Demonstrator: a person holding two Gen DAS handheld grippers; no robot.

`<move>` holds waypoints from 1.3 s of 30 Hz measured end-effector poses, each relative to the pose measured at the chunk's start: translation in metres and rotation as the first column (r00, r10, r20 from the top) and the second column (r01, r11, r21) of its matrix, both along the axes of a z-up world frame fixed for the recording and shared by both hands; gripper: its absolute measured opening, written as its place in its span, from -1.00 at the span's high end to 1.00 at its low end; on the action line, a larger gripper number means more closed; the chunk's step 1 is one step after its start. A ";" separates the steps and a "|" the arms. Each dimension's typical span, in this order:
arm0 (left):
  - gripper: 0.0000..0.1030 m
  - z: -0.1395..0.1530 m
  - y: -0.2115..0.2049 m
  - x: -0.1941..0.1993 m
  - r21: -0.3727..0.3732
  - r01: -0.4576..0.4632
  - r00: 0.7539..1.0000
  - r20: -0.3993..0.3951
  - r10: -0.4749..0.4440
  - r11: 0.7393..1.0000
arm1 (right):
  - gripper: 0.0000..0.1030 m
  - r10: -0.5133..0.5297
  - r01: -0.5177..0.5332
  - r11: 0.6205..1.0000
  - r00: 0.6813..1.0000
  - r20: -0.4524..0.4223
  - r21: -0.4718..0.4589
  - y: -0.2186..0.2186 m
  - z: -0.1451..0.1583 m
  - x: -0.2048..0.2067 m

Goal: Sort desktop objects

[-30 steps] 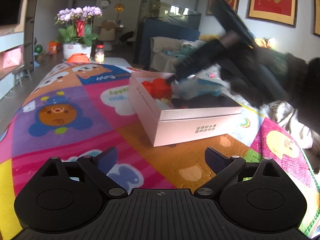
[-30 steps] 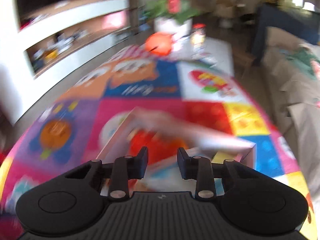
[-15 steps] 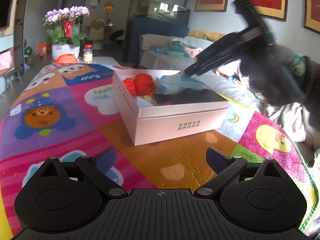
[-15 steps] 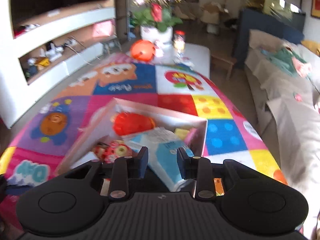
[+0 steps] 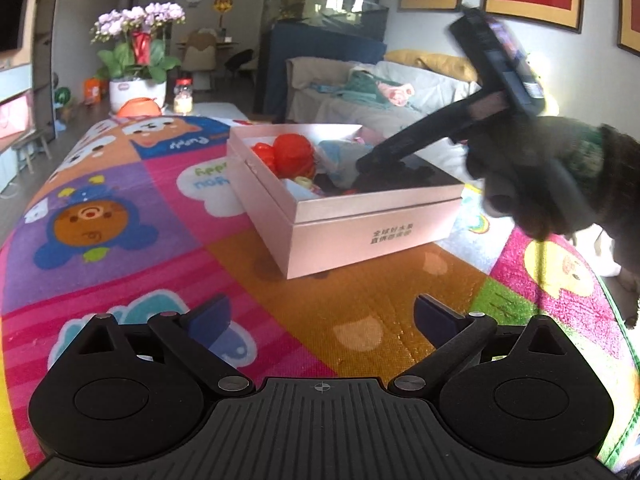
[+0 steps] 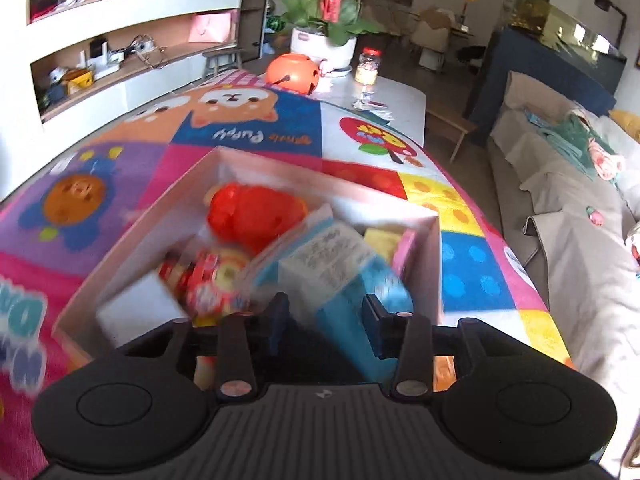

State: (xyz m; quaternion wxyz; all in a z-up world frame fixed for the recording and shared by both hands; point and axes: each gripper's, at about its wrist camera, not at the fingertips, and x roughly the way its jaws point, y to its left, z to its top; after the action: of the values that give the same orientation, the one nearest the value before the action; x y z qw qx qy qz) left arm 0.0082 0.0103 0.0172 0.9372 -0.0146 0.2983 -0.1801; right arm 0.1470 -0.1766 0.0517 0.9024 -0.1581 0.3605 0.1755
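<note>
Left wrist view: left gripper (image 5: 320, 316) spread wide, nothing between the jaws, opening a touch more, hovering over the orange patch of the cartoon play mat (image 5: 120, 216). Pink box (image 5: 360, 224) sits at 12 o'clock from it, lid off. Inside: red toy (image 5: 292, 154) at the box's 10 o'clock corner, blue carton (image 5: 336, 156) beside it, something dark toward 3 o'clock, can't tell what. Right gripper (image 5: 366, 166) comes in from 2 o'clock, tip down inside the box, held by a gloved hand (image 5: 532, 176).

Right wrist view: right gripper (image 6: 324, 320) jaws parting, pads clear of anything. The blue carton (image 6: 348, 276) lies just ahead between them, not pinched. Red toy (image 6: 252, 216) at 11 o'clock, small red-yellow item (image 6: 212, 280) at 10 o'clock, white block (image 6: 136, 316) at 9 o'clock, all blurred. Orange pumpkin bucket (image 6: 292, 72) and flower pot (image 6: 324, 46) far off at 12 o'clock.
</note>
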 end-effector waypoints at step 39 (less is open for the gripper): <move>-1.00 -0.029 -0.030 0.027 0.164 -0.289 0.952 -0.053 0.301 0.943 | -1.00 -0.278 0.268 0.943 0.960 0.027 0.195 -0.035 -0.067 -0.142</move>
State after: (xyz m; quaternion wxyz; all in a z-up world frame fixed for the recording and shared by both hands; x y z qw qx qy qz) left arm 0.0351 -0.0192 -0.0118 0.9396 0.0065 0.3420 -0.0135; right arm 0.0053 -0.2116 -0.0156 0.9383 -0.0246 0.3360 0.0779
